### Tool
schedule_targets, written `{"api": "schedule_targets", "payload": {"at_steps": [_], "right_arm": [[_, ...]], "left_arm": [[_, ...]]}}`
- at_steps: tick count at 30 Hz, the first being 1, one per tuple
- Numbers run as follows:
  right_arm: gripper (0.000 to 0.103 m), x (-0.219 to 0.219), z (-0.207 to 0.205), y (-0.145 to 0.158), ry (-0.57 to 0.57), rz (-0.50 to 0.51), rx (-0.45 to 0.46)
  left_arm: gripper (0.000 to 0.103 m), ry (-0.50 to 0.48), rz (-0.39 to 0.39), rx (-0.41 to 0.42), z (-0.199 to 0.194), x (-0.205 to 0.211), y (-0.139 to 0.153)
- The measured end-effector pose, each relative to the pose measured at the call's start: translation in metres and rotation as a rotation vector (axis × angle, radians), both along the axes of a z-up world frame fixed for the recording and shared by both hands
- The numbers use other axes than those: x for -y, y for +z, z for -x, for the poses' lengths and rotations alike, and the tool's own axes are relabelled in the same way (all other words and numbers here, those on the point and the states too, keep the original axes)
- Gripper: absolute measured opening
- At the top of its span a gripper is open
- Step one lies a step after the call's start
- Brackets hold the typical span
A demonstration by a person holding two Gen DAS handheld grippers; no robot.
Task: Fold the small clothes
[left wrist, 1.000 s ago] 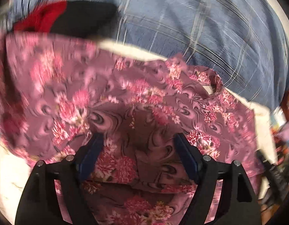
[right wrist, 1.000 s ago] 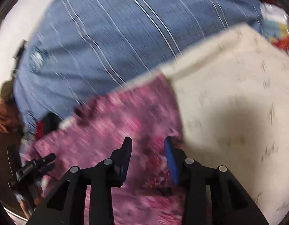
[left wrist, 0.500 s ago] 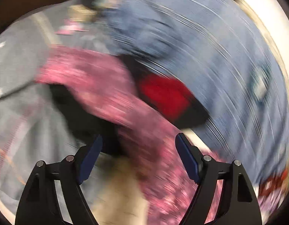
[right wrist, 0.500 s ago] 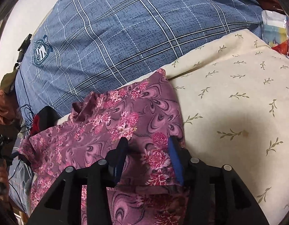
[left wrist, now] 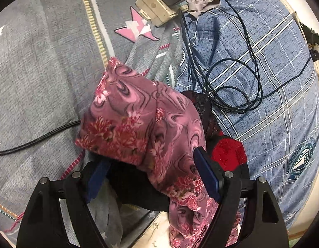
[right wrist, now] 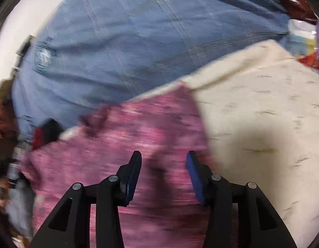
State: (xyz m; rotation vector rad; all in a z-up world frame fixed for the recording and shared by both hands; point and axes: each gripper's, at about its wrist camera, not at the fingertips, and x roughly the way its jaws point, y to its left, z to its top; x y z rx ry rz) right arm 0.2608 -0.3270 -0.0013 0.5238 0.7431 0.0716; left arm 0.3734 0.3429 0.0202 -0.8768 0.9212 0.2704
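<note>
Left wrist: black cable (left wrist: pixel 232 82) coiled beside floral garment (left wrist: pixel 151 124).

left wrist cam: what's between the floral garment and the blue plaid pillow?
In the left wrist view, a black-and-red garment and coiled black cable lie between the floral garment and blue plaid pillow.

A grey star-print cover (left wrist: pixel 45 66) fills the left of the left-wrist frame. A blue plaid pillow (left wrist: pixel 273 86) lies at right, black cables (left wrist: pixel 232 78) looped across it. At top centre sits a beige power strip (left wrist: pixel 155 10).

The right-wrist frame is blurred; a cream leaf-print sheet (right wrist: pixel 263 113) lies at right.
</note>
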Motion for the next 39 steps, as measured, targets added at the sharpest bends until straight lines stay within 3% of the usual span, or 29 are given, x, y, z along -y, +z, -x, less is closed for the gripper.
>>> {"api": "schedule_targets", "payload": {"at_steps": [5,8,10,11,12,15,21,25,29,33,39], "right_arm": [[0.048,-0.127,-0.033,0.005,0.333,-0.075,0.001],[0.047,-0.184,-0.049,-0.006,0.437,-0.081,-0.019],[0.046,-0.209,-0.058,-0.026,0.461,-0.023,-0.081],[0.048,-0.215,-0.061,-0.037,0.462,-0.005,-0.116],[0.047,-0.217,-0.059,-0.043,0.457,0.014,-0.086],[0.048,-0.212,-0.058,-0.043,0.458,-0.024,-0.081],[0.048,-0.207,-0.056,-0.045,0.456,-0.057,-0.066],[0.048,-0.206,-0.057,-0.047,0.456,-0.075,-0.063],[0.048,-0.203,-0.057,-0.047,0.456,-0.094,-0.061],[0.048,-0.194,-0.054,-0.044,0.443,-0.132,-0.063],[0.051,-0.144,-0.026,-0.029,0.301,-0.124,-0.017]], "left_arm": [[0.080,0.008,0.020,0.007,0.000,-0.003,-0.005],[0.079,0.007,0.033,0.013,0.001,-0.005,-0.007],[0.066,0.010,0.033,0.014,0.007,-0.007,-0.006],[0.051,0.005,0.034,0.014,0.010,-0.009,-0.005],[0.033,0.003,0.039,0.012,0.011,-0.010,-0.005],[0.012,0.007,0.026,0.031,0.019,-0.010,0.002],[0.009,-0.029,-0.115,0.148,0.034,0.027,0.053],[0.009,-0.130,-0.173,0.233,0.040,0.081,0.091],[0.010,-0.251,-0.211,0.282,0.035,0.147,0.111],[0.010,-0.379,-0.240,0.307,0.030,0.218,0.115],[0.010,-0.567,-0.214,0.257,0.017,0.320,0.083]]}}
